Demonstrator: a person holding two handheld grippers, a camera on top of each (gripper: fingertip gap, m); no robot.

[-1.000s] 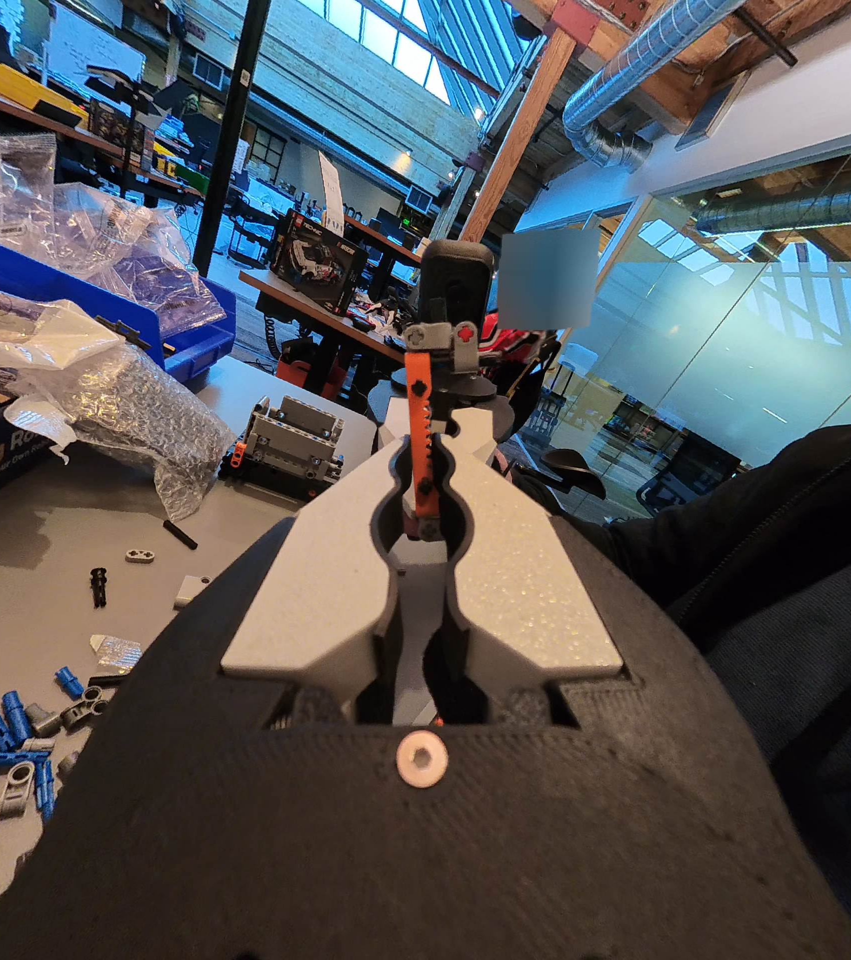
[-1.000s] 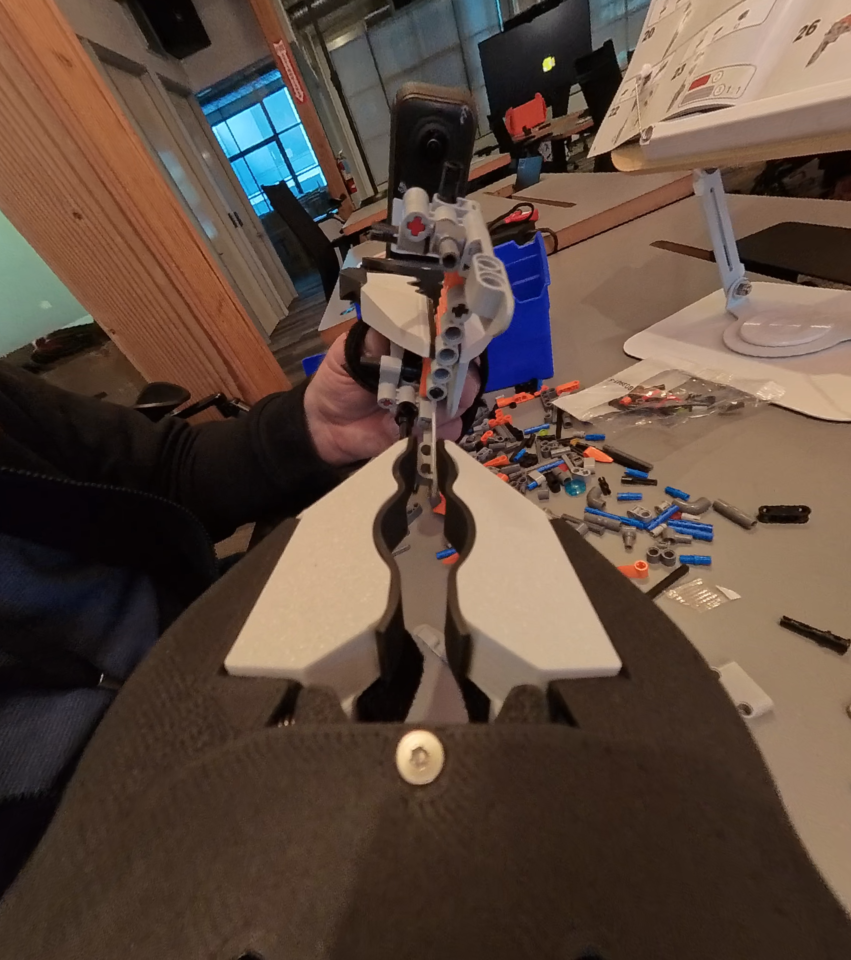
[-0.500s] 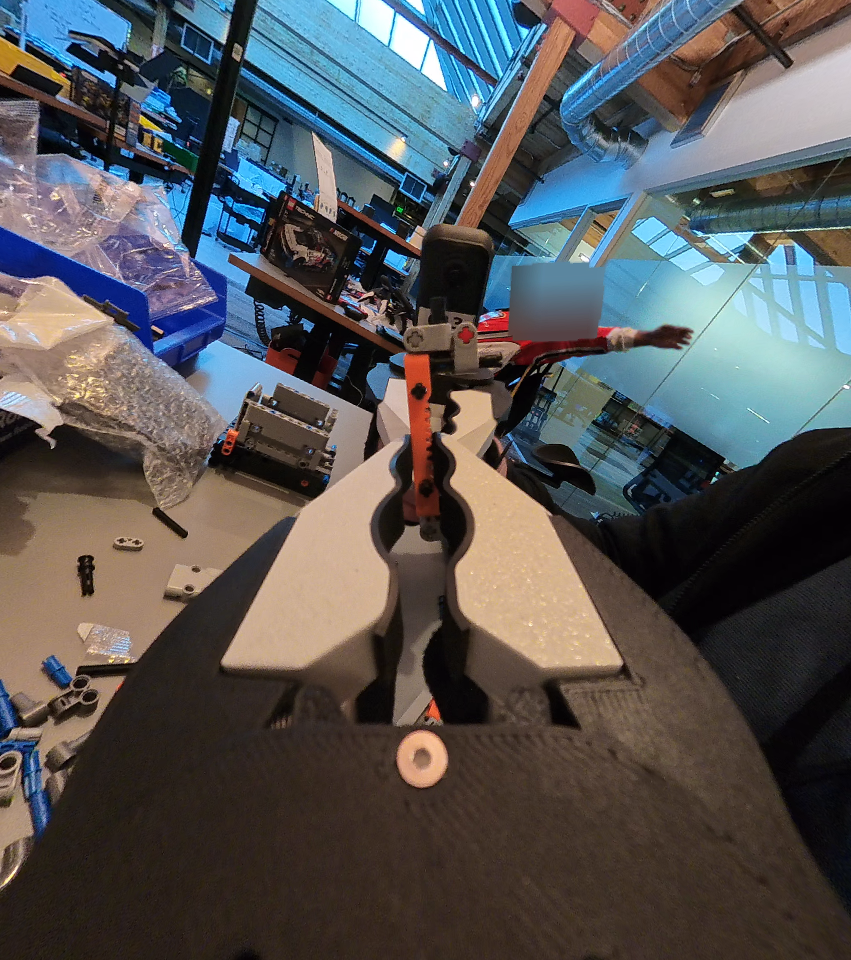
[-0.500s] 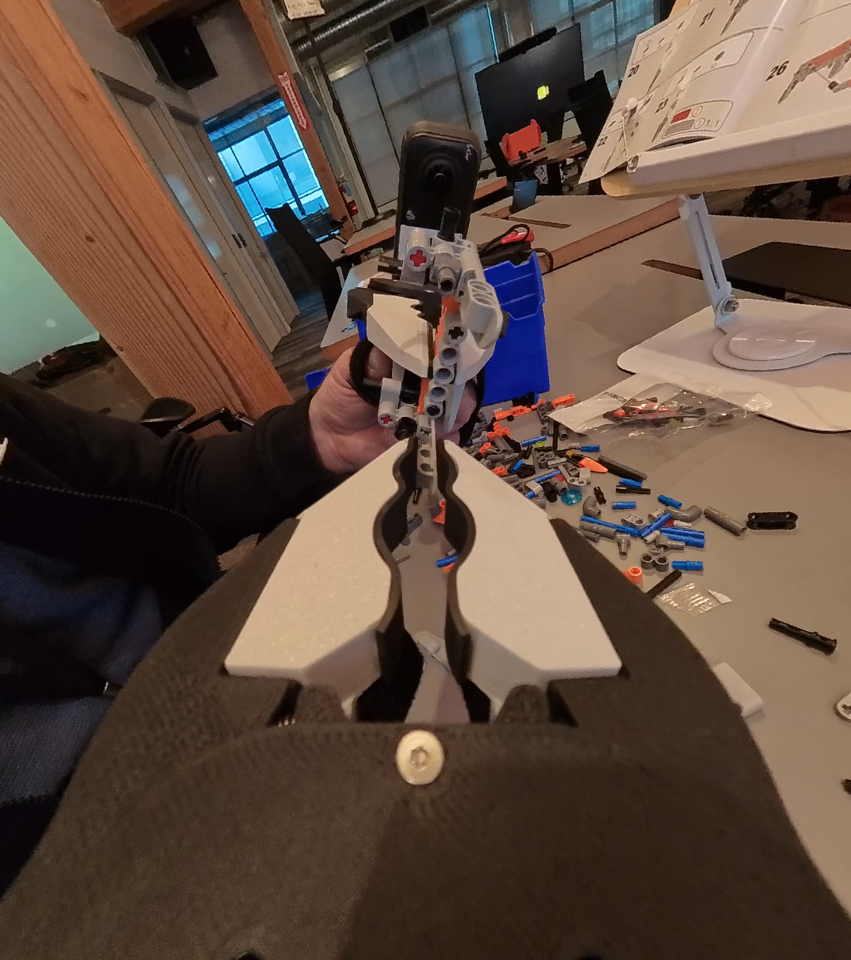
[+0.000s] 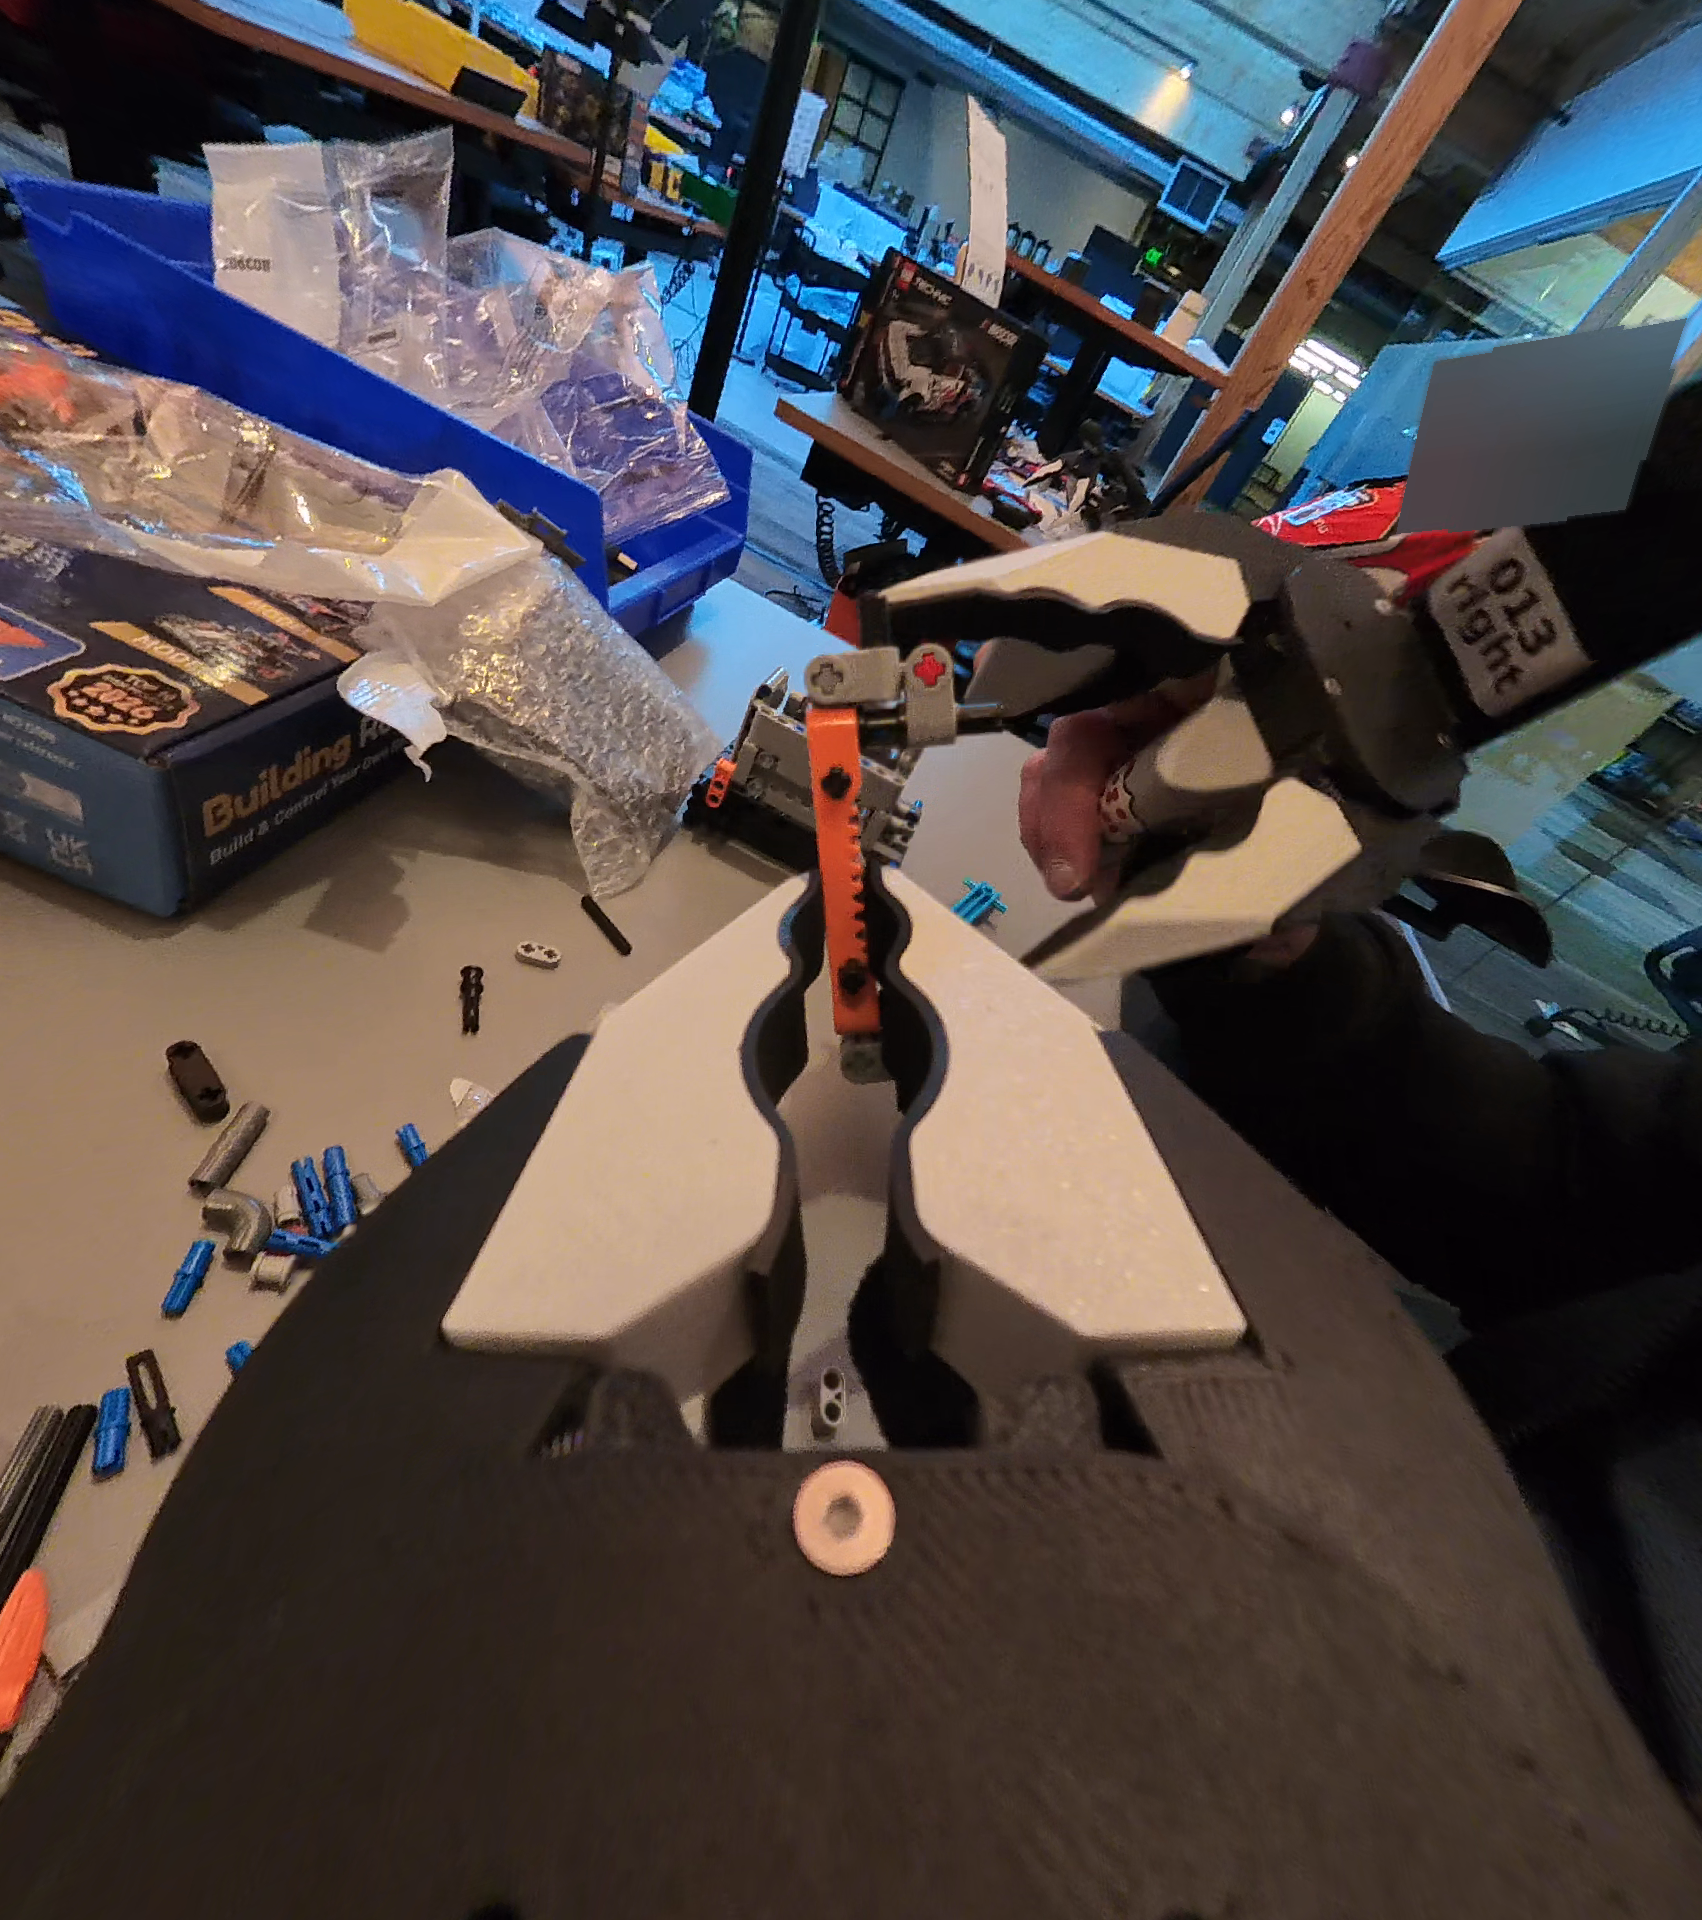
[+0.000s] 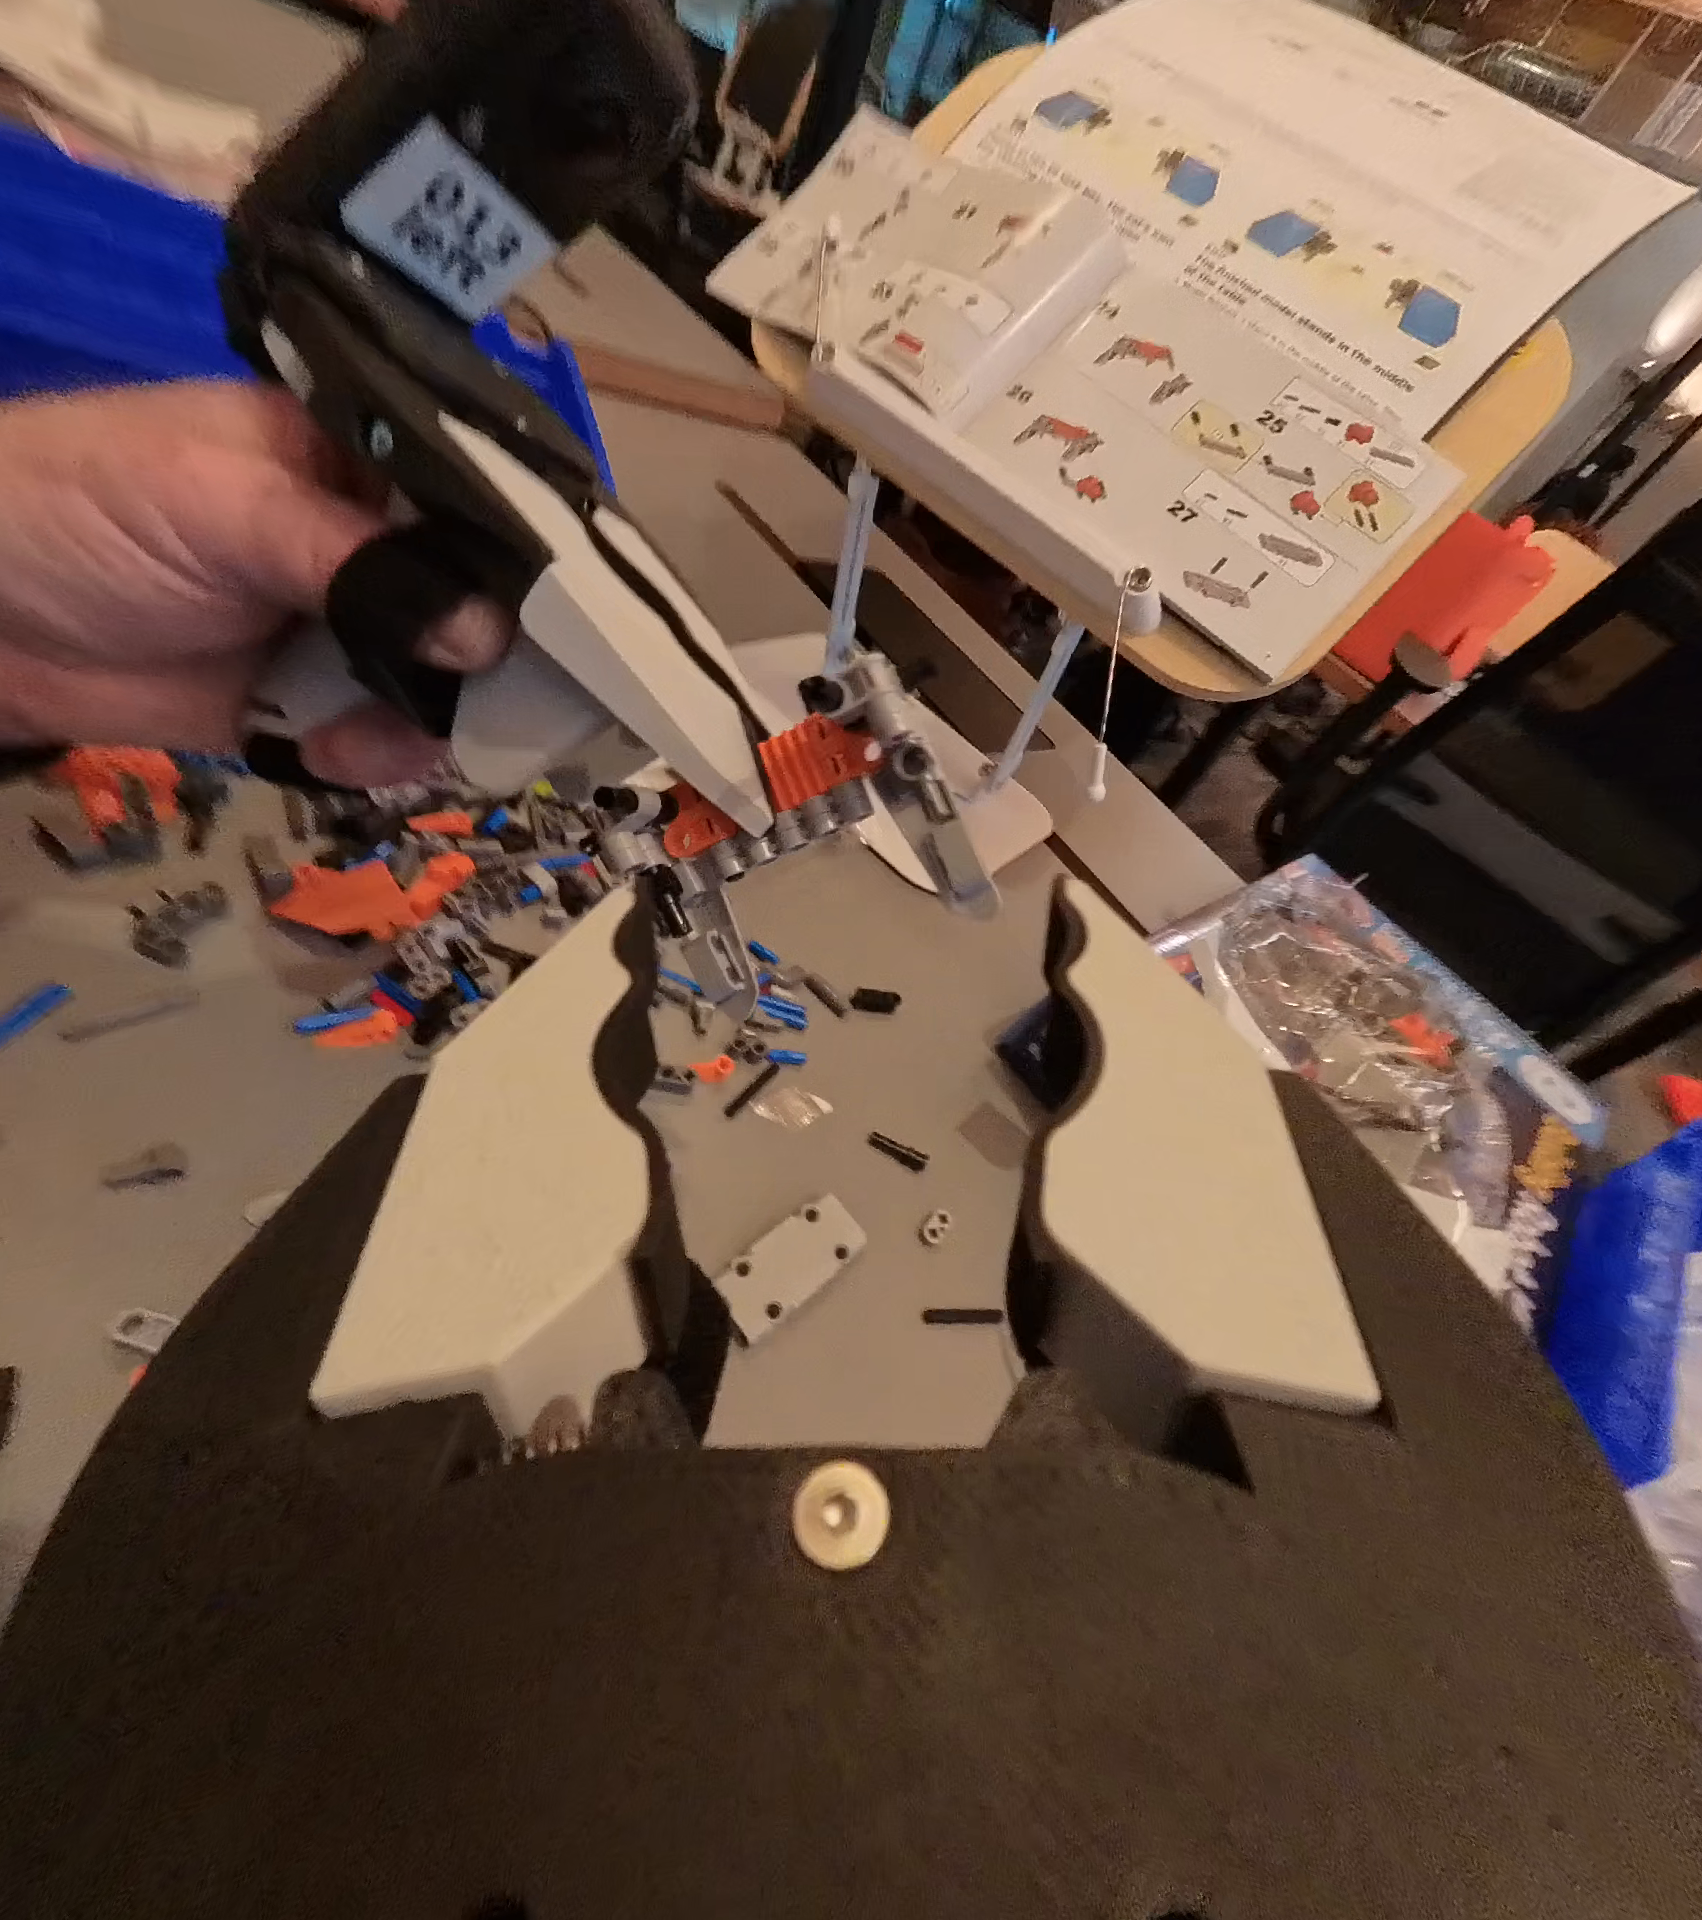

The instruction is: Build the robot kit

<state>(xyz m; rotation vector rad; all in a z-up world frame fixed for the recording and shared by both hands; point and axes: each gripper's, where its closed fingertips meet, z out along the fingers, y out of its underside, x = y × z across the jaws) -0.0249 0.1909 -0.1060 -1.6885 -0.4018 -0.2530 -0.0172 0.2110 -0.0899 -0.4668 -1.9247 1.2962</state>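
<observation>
Here, left hand-held gripper (image 5: 842,935) clenched on orange-grey brick assembly (image 5: 852,831), right hand-held gripper (image 6: 847,925) released.

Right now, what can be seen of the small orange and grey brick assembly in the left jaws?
The brick assembly is plastic: an orange toothed rack pinned to grey beams, topped by a grey connector with a red axle end. It stands nearly upright above the table, its lower end clamped by the left gripper. The right gripper, jaws open, flanks its top.

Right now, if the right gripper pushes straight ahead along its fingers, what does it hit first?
Most likely the orange-and-grey brick assembly clamped in the left gripper: it hangs just ahead of the open right gripper. Depth is unclear; if it misses, the table is next.
</observation>
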